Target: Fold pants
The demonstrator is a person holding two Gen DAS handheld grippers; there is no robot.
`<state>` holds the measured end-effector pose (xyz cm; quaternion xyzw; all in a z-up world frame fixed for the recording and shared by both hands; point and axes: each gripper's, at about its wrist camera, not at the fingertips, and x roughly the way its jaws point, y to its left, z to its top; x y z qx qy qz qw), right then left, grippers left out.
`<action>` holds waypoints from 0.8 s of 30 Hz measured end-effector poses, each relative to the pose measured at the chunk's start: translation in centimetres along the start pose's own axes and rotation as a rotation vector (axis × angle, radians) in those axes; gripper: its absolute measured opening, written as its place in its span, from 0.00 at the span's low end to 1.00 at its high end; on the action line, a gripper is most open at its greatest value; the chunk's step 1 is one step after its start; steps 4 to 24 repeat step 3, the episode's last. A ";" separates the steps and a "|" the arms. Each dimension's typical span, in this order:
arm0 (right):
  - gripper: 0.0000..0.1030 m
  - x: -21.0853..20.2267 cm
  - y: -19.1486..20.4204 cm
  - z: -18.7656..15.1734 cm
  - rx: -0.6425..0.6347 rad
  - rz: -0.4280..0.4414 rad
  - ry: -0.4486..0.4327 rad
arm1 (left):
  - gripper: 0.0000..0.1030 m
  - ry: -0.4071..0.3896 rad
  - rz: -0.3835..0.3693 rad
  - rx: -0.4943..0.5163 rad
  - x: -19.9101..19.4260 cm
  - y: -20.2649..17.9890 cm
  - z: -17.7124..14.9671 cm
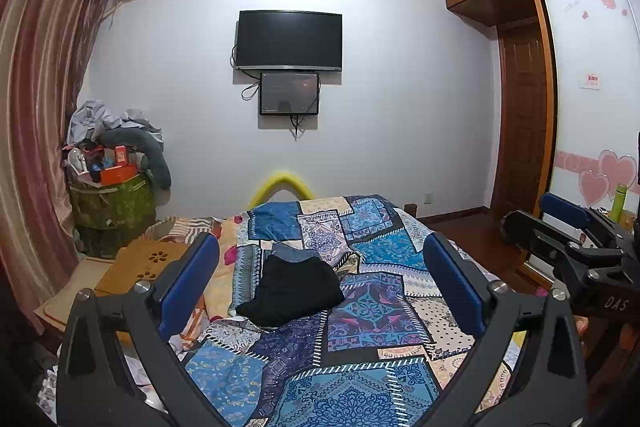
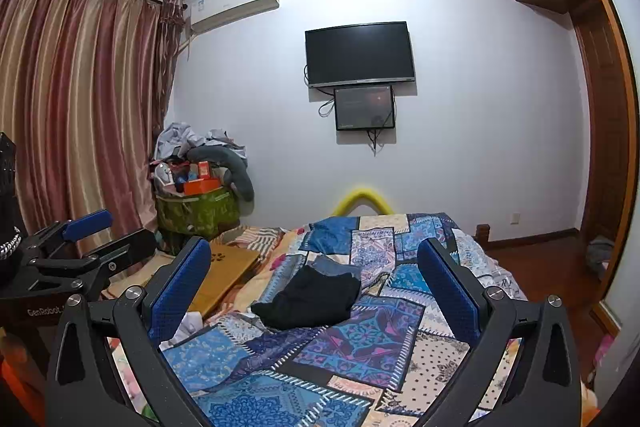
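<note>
Black pants (image 1: 294,289) lie crumpled in the middle of the patchwork bedspread (image 1: 360,355), partly over a blue denim garment (image 1: 294,251). My left gripper (image 1: 320,267) is open and empty, held above the bed short of the pants. My right gripper (image 2: 314,269) is open and empty too, at about the same distance from the pants (image 2: 312,301). The denim garment (image 2: 334,264) shows behind them. The right gripper also shows at the right edge of the left wrist view (image 1: 560,217), and the left gripper shows at the left edge of the right wrist view (image 2: 100,231).
A wooden lap desk (image 1: 136,267) lies on the bed's left side. A green basket piled with clutter (image 1: 112,203) stands by the curtain (image 1: 36,131). A TV (image 1: 289,40) hangs on the far wall. A wardrobe (image 1: 588,87) and wooden floor are to the right.
</note>
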<state>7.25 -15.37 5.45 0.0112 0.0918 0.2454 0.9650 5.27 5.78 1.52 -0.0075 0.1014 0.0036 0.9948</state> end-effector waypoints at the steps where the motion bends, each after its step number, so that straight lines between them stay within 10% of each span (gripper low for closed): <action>1: 0.99 0.0 0.0 0.0 0.000 0.001 0.002 | 1.00 0.002 -0.002 0.000 0.1 0.0 0.0; 24: 0.99 0.2 -0.1 -0.1 0.002 0.000 0.004 | 1.00 0.005 -0.004 0.000 0.2 0.0 -0.1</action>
